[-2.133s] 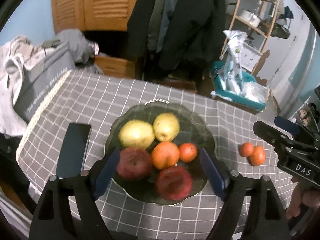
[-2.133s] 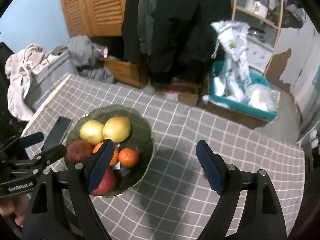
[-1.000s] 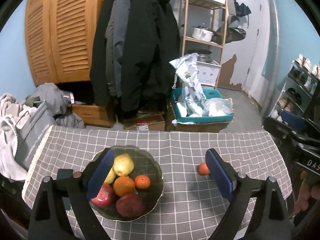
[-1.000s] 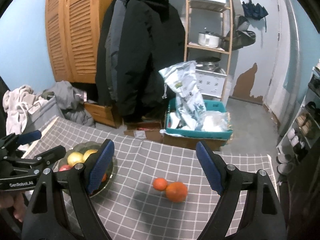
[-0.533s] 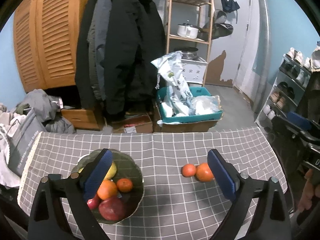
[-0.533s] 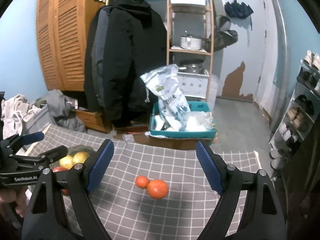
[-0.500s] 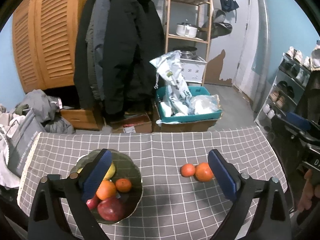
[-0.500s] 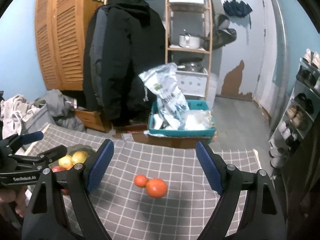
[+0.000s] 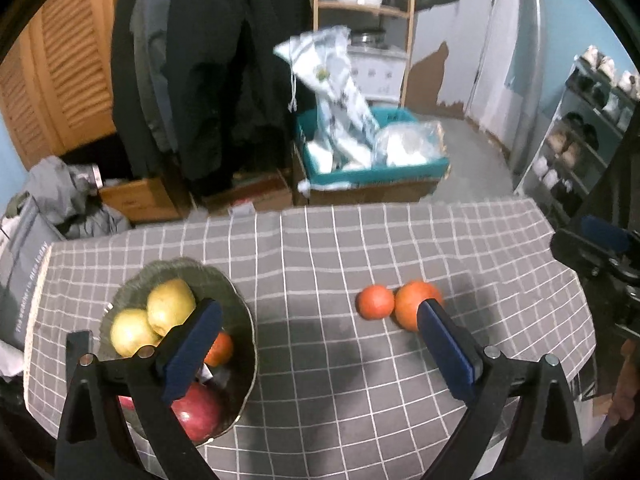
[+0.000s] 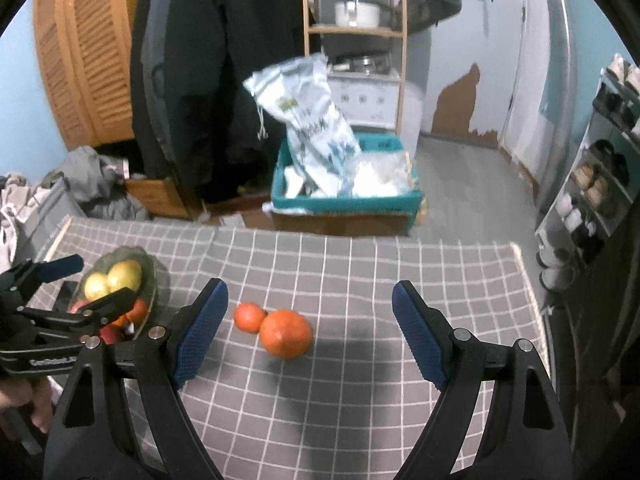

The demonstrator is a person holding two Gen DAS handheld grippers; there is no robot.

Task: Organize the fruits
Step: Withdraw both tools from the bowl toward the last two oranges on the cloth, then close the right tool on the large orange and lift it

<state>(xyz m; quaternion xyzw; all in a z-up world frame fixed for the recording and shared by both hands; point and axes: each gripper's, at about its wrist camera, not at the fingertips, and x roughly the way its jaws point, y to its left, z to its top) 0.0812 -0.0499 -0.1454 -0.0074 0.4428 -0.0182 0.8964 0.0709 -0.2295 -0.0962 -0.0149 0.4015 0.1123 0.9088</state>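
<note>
Two round, glossy oranges (image 10: 286, 338) touch on checked cloth (image 10: 360, 400).

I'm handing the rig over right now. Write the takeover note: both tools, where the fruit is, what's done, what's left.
Left tool: open, empty, above the cloth between bowl and loose fruit.
Right tool: open, empty, the big orange in line between its fingers, not touched.
Bowl, on the left of the checked tablecloth: two yellow fruits, red ones and small orange ones.
Small orange lies touching the big orange, on the cloth outside the bowl.
Done: most fruit in the bowl.
Left: probably those two into the bowl.
</note>
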